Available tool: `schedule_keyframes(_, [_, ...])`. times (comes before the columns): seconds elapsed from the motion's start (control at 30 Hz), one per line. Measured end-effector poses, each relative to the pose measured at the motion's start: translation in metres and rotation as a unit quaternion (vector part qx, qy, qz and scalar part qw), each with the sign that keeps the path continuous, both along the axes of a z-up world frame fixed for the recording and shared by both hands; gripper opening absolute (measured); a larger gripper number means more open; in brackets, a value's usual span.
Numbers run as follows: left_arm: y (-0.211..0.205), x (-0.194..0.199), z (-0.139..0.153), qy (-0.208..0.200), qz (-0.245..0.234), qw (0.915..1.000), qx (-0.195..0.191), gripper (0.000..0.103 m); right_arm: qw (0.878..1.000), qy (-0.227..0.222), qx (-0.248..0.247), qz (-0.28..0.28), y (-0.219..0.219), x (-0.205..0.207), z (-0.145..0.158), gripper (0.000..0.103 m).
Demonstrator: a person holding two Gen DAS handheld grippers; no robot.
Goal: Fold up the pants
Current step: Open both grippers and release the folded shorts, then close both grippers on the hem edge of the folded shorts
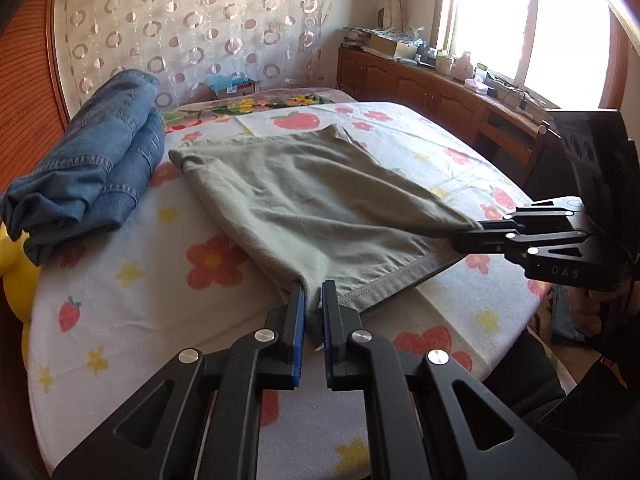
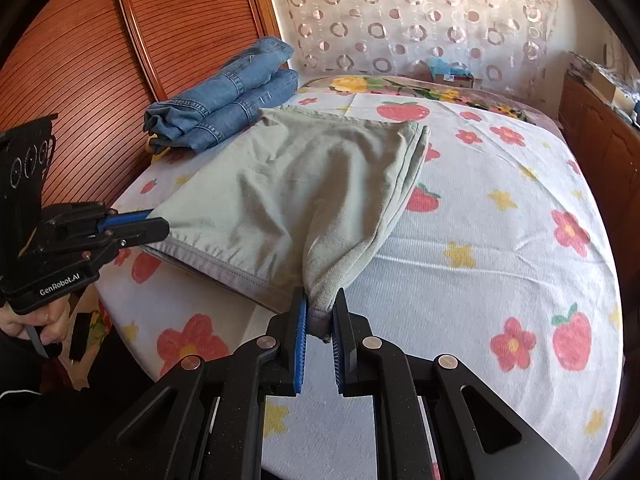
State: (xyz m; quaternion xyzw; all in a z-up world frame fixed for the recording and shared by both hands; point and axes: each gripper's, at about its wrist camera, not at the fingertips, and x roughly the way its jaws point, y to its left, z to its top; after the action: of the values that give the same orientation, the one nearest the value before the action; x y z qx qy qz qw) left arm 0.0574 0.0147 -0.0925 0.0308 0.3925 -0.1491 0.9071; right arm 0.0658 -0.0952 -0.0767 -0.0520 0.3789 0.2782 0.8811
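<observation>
Grey-green pants [image 1: 304, 196] lie partly folded on the flowered bed sheet [image 1: 120, 264]; they also show in the right wrist view [image 2: 288, 184]. My left gripper [image 1: 314, 292] is shut on the near left corner of the pants and holds it lifted off the sheet. It shows from the side in the right wrist view [image 2: 154, 222]. My right gripper [image 2: 320, 308] is shut on the bunched near right corner. It shows from the side in the left wrist view [image 1: 468, 236]. The hemmed edge hangs stretched between the two grippers above the sheet.
Folded blue jeans [image 1: 96, 168] lie at the bed's far left by the wooden headboard [image 2: 80, 60]. A yellow object [image 1: 12, 264] sits at the left bed edge. A wooden cabinet [image 1: 432, 92] with clutter runs under the window on the right. A patterned curtain [image 1: 192, 24] hangs behind.
</observation>
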Motion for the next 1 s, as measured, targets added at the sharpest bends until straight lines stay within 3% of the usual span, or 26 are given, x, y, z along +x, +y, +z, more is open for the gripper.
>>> schedule_keyframes(0.13, [-0.001, 0.001, -0.011, 0.010, 0.005, 0.9999, 0.004, 0.009, 1.000, -0.002, -0.015, -0.005, 0.005, 0.005, -0.009, 0.011])
schedule_keyframes(0.33, [0.001, -0.001, -0.021, 0.019, 0.011, 0.9998, 0.002, 0.012, 1.000, 0.001, -0.023, -0.020, 0.005, 0.002, -0.011, 0.026])
schedule_keyframes(0.43, [0.006, 0.000, -0.026, 0.027, 0.012, 0.9995, -0.011, 0.022, 0.999, -0.004, -0.019, -0.027, 0.001, -0.004, -0.011, 0.027])
schedule_keyframes(0.5, [0.010, 0.002, -0.028, 0.027, 0.018, 0.9994, -0.014, 0.041, 0.999, -0.004, -0.015, -0.031, -0.002, -0.009, -0.012, 0.027])
schedule_keyframes(0.53, [0.011, 0.003, -0.030, 0.029, 0.021, 0.9993, -0.014, 0.045, 0.999, -0.003, -0.012, -0.032, -0.003, -0.009, -0.012, 0.027])
schedule_keyframes(0.73, [0.017, 0.004, -0.029, 0.033, 0.025, 0.9989, -0.024, 0.053, 0.999, -0.014, -0.014, -0.032, -0.005, -0.017, -0.008, 0.027])
schedule_keyframes(0.87, [0.022, 0.007, -0.029, 0.035, 0.033, 0.9983, -0.034, 0.076, 0.999, -0.022, -0.013, -0.032, -0.007, -0.020, -0.004, 0.027])
schedule_keyframes(1.0, [0.024, 0.007, -0.031, 0.031, 0.043, 0.9980, -0.033, 0.076, 0.999, -0.024, -0.015, -0.035, -0.007, -0.018, -0.004, 0.028])
